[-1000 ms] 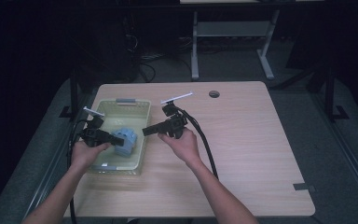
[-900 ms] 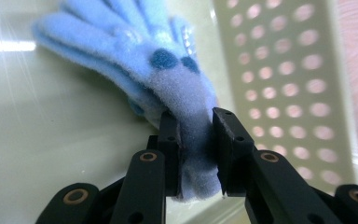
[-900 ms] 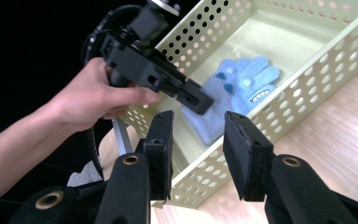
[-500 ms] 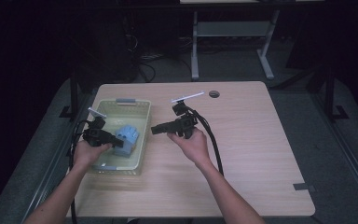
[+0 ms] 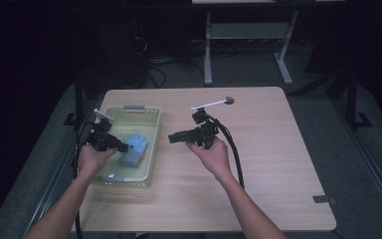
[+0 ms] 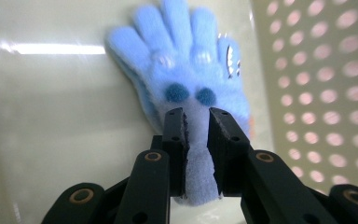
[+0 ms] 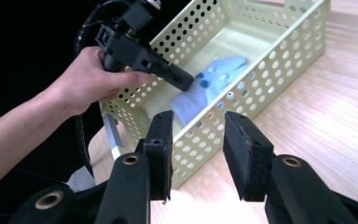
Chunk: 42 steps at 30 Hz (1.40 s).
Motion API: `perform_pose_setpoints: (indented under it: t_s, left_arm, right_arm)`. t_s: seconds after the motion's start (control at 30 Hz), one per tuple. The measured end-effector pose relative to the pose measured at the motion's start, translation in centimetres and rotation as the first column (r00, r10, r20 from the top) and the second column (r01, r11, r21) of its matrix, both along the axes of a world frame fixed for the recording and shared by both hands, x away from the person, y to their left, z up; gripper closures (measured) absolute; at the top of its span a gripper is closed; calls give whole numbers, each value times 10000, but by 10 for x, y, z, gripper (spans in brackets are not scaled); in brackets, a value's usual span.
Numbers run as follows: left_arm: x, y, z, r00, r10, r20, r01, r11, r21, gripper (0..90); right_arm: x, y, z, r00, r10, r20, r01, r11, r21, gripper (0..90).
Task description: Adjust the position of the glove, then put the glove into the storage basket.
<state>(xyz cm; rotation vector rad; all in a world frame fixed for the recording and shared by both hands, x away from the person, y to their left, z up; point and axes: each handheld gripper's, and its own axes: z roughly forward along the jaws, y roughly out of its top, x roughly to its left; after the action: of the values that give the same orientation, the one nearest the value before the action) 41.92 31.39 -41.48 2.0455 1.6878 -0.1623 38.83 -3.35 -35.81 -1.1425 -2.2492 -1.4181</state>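
Note:
A fuzzy light-blue glove lies flat on the floor of a pale yellow perforated basket at the table's left. My left gripper reaches into the basket and is shut on the glove's cuff, its jaws having just closed on it. From above, that gripper meets the glove at its left end. My right gripper hovers over bare wood just right of the basket, pointing at it. Its jaws stand open with nothing between them, and past them I see the basket wall and the glove.
The wooden table stretches wide to the right of the basket. A small dark disc lies near the far edge and a grey strip near the front right corner. Black cables trail from both grippers.
My right gripper has drawn back to the right, away from the basket and the glove. The left hand has stayed over the basket with the glove.

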Motion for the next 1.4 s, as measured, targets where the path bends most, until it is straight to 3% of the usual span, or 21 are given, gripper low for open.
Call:
perform_pose_setpoints:
  t_s: [0.1,0.2,0.43,0.63,0.7,0.9,1.2,1.4]
  left_arm:
    - [2,-3,-7,9996,-180,-231,188,9993,333,754]
    - [2,-3,-5,9998,-150,-164,154,9996,233,731]
    - [-7,4,22,9961,-59,880,120,9976,-686,668]
    - [-13,3,31,9916,-208,1280,354,9929,-1131,592]
    - [-14,3,33,9894,-150,1445,365,9884,-1471,563]
    - [-17,-1,37,9851,-131,1717,473,9793,-1967,506]
    - [-19,-7,42,9790,-162,2031,658,9686,-2398,440]
    - [-23,-13,49,9710,-313,2368,906,9657,-2435,401]
  right_arm:
    - [0,-4,-1,10000,7,-36,-7,10000,-68,624]
    - [0,-9,-3,10000,-20,-83,20,10000,-47,625]
    - [-1,-20,-3,9997,-223,-99,223,9998,-19,608]
    - [-3,-32,-3,9988,-456,-187,455,9990,-35,572]
    - [-3,-36,-3,9982,-555,-218,554,9984,-61,562]
    - [-5,-49,-2,9962,-848,-216,847,9964,-51,530]
    - [-4,-61,-5,9937,-1045,-415,1044,9945,-60,497]
    - [-4,-70,-7,9914,-1212,-497,1207,9926,-123,472]
